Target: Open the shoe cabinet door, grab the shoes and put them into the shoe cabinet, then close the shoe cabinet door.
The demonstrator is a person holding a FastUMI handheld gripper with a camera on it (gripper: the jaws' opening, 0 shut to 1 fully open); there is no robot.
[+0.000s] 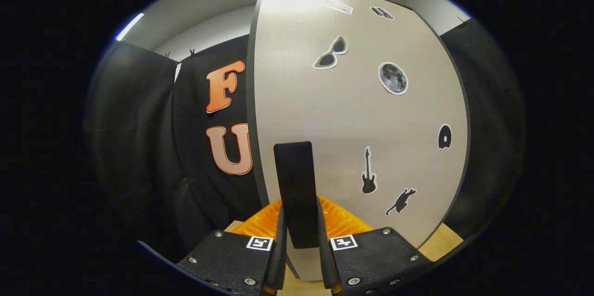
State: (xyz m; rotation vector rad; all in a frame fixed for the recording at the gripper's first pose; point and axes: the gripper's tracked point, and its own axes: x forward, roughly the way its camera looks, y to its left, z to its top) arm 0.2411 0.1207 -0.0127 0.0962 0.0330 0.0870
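gripper view: gripper (299,222) jaws pinch the cabinet door's black handle (295,189)

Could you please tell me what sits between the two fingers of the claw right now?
In the gripper view, the dark upright handle of the cabinet door stands between the claw fingers, which close on it.

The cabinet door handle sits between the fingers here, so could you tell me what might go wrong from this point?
The gripper is closed on the narrow black handle of the cabinet door. The grip is near the handle's lower end, so it may slip off during the pull. The door could swing unevenly if the pull is off its arc.
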